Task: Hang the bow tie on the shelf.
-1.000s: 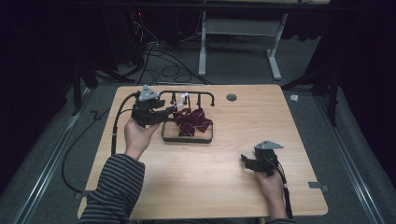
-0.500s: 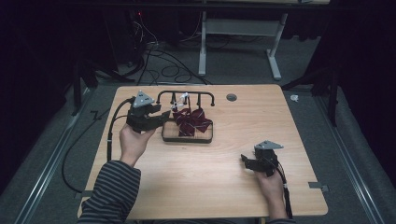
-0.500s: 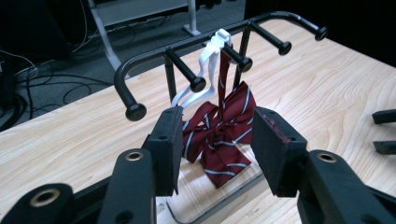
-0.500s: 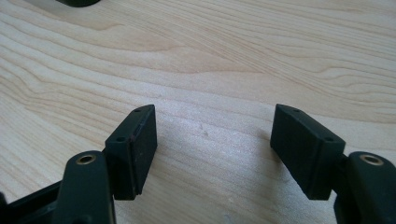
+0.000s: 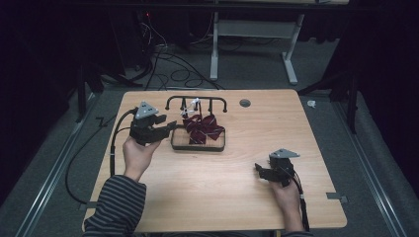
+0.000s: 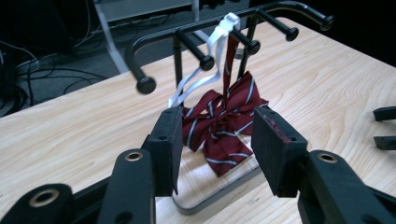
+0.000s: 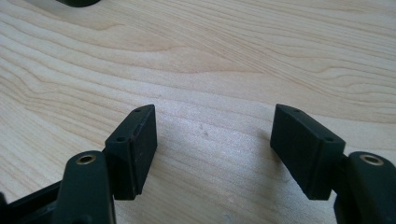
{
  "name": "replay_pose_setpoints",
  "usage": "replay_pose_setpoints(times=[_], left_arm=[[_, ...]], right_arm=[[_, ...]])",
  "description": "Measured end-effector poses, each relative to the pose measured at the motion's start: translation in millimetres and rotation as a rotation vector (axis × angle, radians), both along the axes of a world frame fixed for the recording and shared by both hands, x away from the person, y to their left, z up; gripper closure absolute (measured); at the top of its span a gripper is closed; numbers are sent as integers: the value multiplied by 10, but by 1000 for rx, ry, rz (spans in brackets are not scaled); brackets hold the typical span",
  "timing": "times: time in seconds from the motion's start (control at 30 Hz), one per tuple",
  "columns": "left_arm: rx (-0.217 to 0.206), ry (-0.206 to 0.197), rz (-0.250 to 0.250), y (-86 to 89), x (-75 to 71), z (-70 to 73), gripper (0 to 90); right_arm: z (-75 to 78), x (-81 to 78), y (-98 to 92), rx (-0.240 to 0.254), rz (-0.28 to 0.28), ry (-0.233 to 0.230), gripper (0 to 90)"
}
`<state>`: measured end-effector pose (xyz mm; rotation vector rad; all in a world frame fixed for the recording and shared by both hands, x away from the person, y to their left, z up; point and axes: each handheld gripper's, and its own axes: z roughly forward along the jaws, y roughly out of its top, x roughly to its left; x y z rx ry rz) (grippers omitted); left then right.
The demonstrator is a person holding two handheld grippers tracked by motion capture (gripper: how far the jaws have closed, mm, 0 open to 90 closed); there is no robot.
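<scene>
The bow tie (image 6: 223,126), striped dark red, hangs by a white strap (image 6: 205,70) from a peg of the black rack (image 5: 196,102) at the far middle of the bench (image 5: 207,197). The left gripper (image 6: 217,149) is held just short of it, fingers open and empty; the approach is judged under way. A forward reach and closing on the bow are called for next. The strap's loop is clear in the left gripper view but blurred from above. The right gripper (image 7: 215,149) rests open, near right.

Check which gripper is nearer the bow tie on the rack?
The left gripper, right beside the striped bow tie; the right gripper sits apart, jaws over bare table.
</scene>
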<state>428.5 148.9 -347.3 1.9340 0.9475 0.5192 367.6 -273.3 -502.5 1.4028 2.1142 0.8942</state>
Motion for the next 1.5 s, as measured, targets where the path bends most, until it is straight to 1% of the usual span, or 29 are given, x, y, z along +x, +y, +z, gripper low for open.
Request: replay_pose_setpoints(times=[0.07, 0.2, 0.43, 0.47, 0.57, 0.73, 0.93, 1.07, 1.3, 1.43, 1.5], left_arm=[[-1, 4, 5, 35, -17, -20, 540], [-17, 11, 18, 109, -53, -64, 539], [-25, 24, 29, 191, -102, -110, 539], [-21, 24, 30, 203, -112, -114, 539], [-33, 27, 38, 242, -138, -136, 538], [-35, 35, 51, 308, -164, -174, 537], [-35, 43, 57, 332, -201, -219, 536], [-23, 46, 62, 338, -217, -269, 536], [-32, 61, 77, 409, -248, -340, 535], [-23, 76, 91, 444, -264, -399, 533], [-29, 78, 95, 456, -281, -427, 533]], right_arm=[[0, 0, 0, 0, 0, 0, 331], [0, 0, 0, 0, 0, 0, 331], [0, 0, 2, 0, 0, 0, 331], [0, 0, 2, 0, 0, 0, 331], [1, -2, 3, 0, 0, 3, 331], [1, -2, 3, -1, 0, 2, 332], [1, -1, 3, -1, 0, 1, 331], [1, -2, 4, 0, -1, 3, 331], [1, -2, 4, 0, -1, 3, 332], [1, -2, 4, 0, -1, 3, 332], [1, -1, 3, -1, -1, 2, 332]])
